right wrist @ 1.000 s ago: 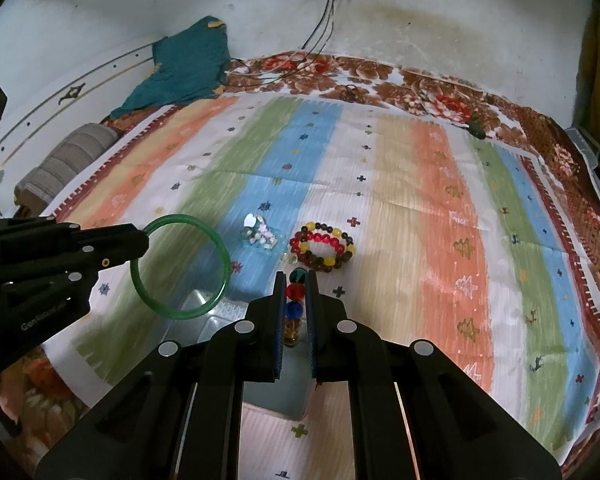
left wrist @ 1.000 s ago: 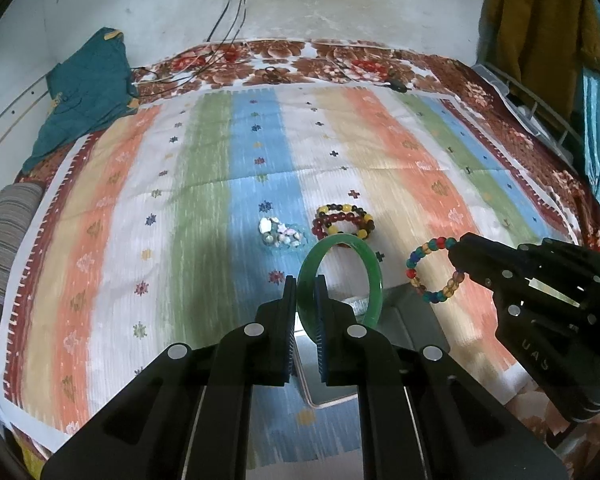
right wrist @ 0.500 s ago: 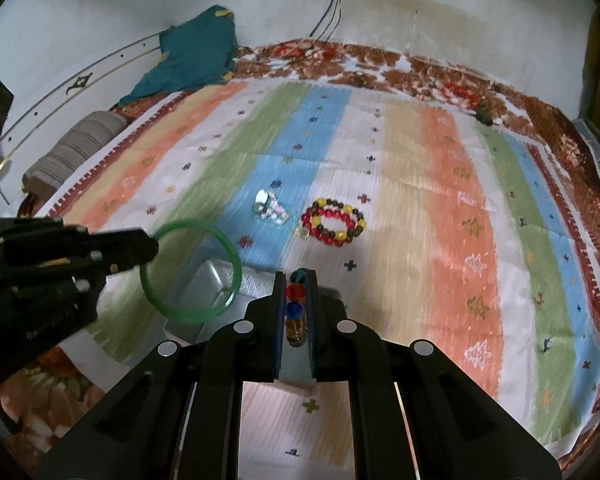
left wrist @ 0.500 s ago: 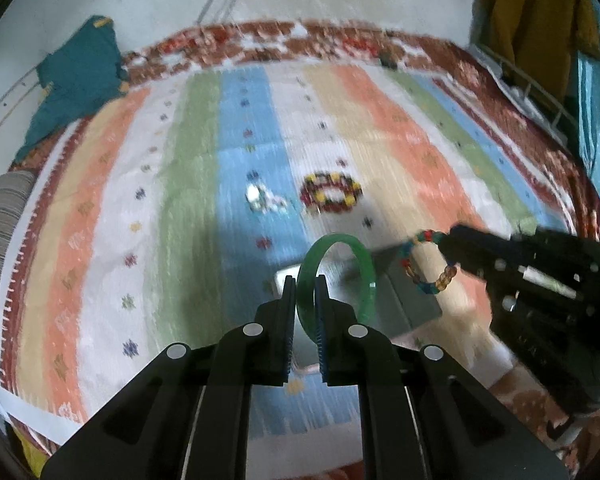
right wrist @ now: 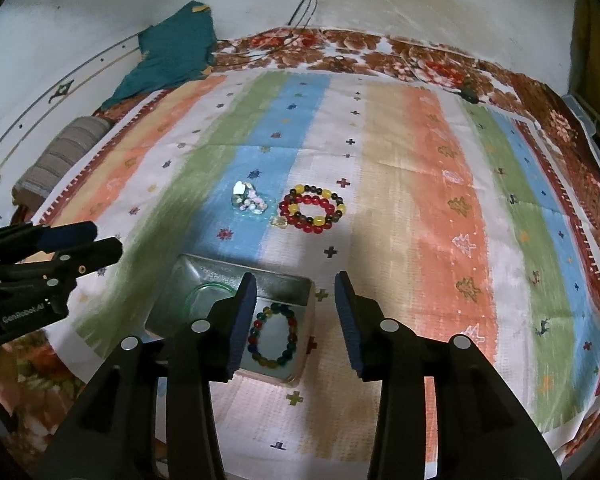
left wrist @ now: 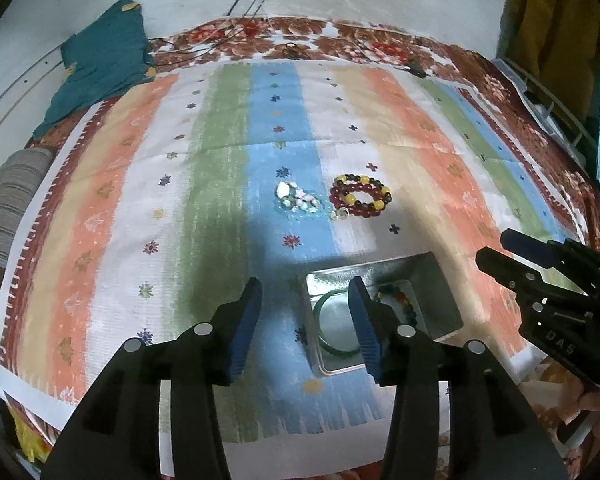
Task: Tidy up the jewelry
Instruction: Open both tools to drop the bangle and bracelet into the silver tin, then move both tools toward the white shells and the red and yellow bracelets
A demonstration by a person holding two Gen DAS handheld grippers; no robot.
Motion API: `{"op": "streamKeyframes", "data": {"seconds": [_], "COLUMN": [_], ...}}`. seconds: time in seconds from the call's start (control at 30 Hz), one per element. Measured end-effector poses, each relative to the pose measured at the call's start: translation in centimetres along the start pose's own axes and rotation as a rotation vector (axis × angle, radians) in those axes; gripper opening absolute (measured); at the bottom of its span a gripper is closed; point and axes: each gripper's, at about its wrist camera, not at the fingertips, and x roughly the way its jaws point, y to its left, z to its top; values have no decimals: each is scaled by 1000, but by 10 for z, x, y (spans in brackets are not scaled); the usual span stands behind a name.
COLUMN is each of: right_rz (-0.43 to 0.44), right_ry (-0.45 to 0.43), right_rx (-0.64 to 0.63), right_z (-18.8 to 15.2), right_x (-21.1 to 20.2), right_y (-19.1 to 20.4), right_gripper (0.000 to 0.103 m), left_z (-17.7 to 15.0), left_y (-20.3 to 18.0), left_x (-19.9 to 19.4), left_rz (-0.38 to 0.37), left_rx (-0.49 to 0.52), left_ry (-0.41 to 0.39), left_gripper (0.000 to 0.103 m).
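Left wrist view first: the left claw (left wrist: 305, 304) is spreading, its blue-padded fingers (left wrist: 247, 312) now well apart with nothing between them, where a second ago they were pressed on the green bangle (left wrist: 332, 320) held upright above the metal tin (left wrist: 440, 276). That bangle now lies flat inside the tin, partly hidden behind the claw's right finger, and beside it in the same tin sits the multicoloured bead bracelet (left wrist: 400, 300). At the right edge the right claw (left wrist: 492, 250) hangs near the tin, its jaws also parted and empty. Farther up the striped bedspread (left wrist: 220, 184) the red-and-yellow bead bracelet (left wrist: 360, 196) and a small heap of pale stones (left wrist: 296, 200) lie just beside each other, outside the tin. Right wrist view: the right claw (right wrist: 296, 312) is opening too, with nothing pinched; the multicoloured bead bracelet (right wrist: 274, 336) it gripped a second ago now rests flat on the tin floor below the fingers, and the green bangle (right wrist: 208, 292) shows in the tin's left part, half behind the left finger. The left claw (right wrist: 100, 242) hovers at the left, apart from the tin (right wrist: 188, 268). Both releases appear to have landed, so two pieces are stored; the red-and-yellow bead bracelet (right wrist: 312, 208) and the pale stones (right wrist: 250, 202) look like what remains to collect.
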Motion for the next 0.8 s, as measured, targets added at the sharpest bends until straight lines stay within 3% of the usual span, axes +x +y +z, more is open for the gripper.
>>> {"op": "streamKeyframes", "data": {"seconds": [0.8], "right_rz": [1], "right_ry": [17], "right_rx": [42], "right_z": [17], "right_x": [14], "right_y": [-14], "right_gripper": [68], "left_z": [12], "left_y": [15], "left_x": [12], "left_rz": [43], "left_rx": [-47], "left_ry": [6], "left_gripper": [73]}}
